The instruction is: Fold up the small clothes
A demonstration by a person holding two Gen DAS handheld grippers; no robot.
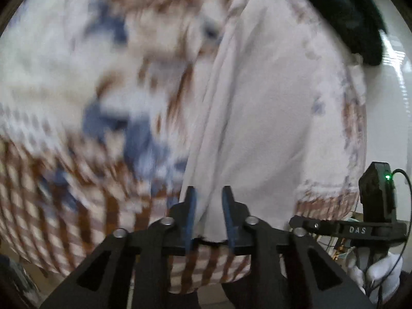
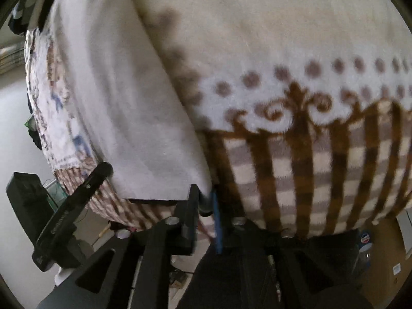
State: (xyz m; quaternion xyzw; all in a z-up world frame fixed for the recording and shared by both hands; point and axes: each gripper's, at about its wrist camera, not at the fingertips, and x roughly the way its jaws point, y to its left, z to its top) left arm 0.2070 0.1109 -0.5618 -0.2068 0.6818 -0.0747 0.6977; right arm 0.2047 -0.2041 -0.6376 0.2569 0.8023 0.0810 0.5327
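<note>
Fabric is behaving soft and limp: the white garment (image 1: 257,108) is bunching between the left gripper (image 1: 209,216)'s narrowly parted jaws, the right gripper (image 2: 207,206)'s nearly closed on its hem corner.

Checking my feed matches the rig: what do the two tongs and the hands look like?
Both tongs, left and right, are black angular frames with blue pads and silver bolt heads. The right one carries a "DAS" marking, green light and black cable. A white glove covers its hand.

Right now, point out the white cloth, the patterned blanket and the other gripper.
white cloth (image 1: 257,118), left wrist view, on its plain middle.
patterned blanket (image 2: 322,159), right wrist view, on the brown checked border.
right gripper (image 1: 345,229), left wrist view, on its black lettered bar.
</note>
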